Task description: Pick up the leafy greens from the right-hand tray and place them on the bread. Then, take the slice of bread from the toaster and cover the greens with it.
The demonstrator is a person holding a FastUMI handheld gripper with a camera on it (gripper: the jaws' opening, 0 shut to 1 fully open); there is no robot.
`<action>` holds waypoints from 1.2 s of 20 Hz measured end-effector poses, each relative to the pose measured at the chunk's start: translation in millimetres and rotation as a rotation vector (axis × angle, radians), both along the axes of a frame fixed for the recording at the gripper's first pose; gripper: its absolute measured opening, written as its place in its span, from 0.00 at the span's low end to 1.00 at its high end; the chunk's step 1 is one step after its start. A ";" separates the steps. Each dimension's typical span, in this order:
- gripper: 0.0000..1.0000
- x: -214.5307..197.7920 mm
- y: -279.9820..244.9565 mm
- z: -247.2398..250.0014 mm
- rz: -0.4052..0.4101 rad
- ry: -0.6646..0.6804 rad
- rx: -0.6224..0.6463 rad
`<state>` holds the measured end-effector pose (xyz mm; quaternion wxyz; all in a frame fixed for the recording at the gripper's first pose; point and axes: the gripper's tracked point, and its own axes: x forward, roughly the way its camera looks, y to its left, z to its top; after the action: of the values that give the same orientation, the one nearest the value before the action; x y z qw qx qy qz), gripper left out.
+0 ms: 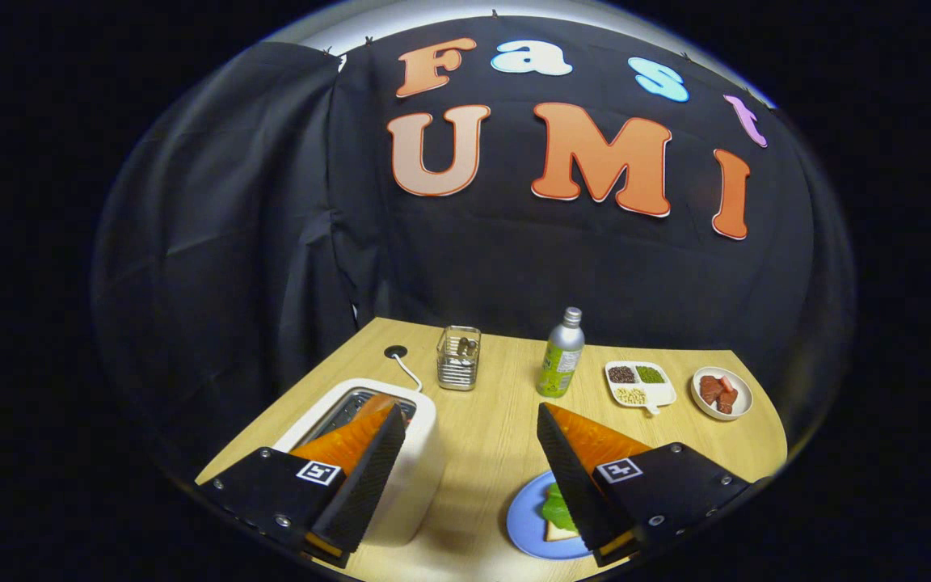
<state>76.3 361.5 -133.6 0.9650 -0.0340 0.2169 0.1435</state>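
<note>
My gripper (469, 420) is open, its two fingers spread wide above the wooden table with nothing between them. The white toaster (425, 428) stands under and just behind the left finger (368, 477), its slot partly hidden; I cannot make out the bread slice in it. A blue plate (526, 525) lies beneath the right finger (570, 477), holding a slice of bread (556, 533) with the leafy greens (556, 509) on top, both partly covered by the finger.
Beyond the fingers stand a clear glass container (458, 357), a green bottle with a silver top (561, 356), a white divided tray of grains and beans (640, 384) and a small dish of reddish chunks (722, 392). A white cable (407, 372) runs to a hole in the table (395, 352).
</note>
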 end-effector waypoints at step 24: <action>0.30 -11.6 79.8 -59.5 0.147 0.092 -0.139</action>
<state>64.7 441.2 -193.1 0.9362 -0.1100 0.2674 0.1997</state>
